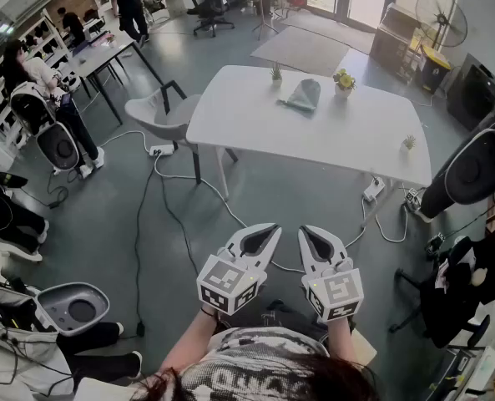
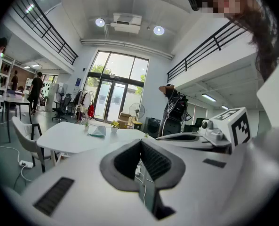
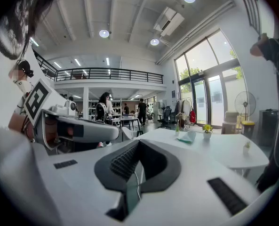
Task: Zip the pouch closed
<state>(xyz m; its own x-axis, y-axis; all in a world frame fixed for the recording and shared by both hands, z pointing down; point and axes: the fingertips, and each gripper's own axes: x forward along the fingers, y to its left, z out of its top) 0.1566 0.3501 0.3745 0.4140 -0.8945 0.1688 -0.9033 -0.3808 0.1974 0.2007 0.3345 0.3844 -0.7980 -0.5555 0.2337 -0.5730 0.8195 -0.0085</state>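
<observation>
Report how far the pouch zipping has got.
Done: nothing visible; the pouch lies untouched on the white table, its zip too small to read. In hand: nothing; left gripper and right gripper are shut, empty, short of the table. Left: approach, grip, zip.

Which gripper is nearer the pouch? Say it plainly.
Right, slightly. The right gripper is in line with the pouch; the left gripper sits off to its left. Both are far short of it.
</observation>
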